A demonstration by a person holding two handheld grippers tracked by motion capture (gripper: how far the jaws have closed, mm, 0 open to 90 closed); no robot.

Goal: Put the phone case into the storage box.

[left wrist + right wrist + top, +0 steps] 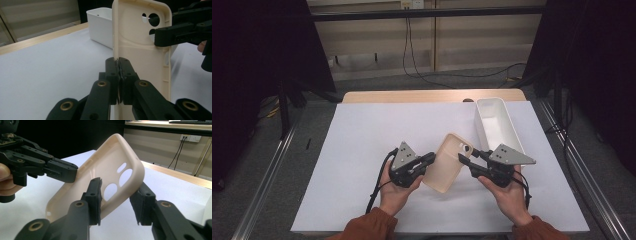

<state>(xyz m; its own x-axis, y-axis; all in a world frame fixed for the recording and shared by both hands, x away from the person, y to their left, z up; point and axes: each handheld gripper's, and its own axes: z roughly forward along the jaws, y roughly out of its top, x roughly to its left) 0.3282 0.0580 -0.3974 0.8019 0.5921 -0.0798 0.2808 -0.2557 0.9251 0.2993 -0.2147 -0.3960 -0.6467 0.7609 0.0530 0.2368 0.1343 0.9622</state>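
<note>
Phone case (448,162), cream-coloured and empty, hangs clear of the white-covered bench (362,140) between the two tools, near the front middle of the sheet. In the high view it tilts, its camera-hole end toward one o'clock and its plain end toward seven o'clock.

Left tool (428,160) comes at the case from nine o'clock, and its jaws are pressed together on the case's long edge. The left gripper view makes that plain: the thin wall of the case (140,57) runs straight up between the two black pads, with the hollow inside and the camera openings facing the lens. The high view shows none of this pinch, just the tool meeting the case's side.

Right tool (466,159) comes in from three o'clock at the camera-hole corner. The right gripper view shows its jaws partly spread, one on each side of that corner of the case (110,170); whether the pads press on it I cannot tell. That view also gives the smooth outer back of the case.

A white bin (497,125) stands at one o'clock from the case, well apart from it, its open inside seen in the high view, its outer wall in the left gripper view (100,27).
</note>
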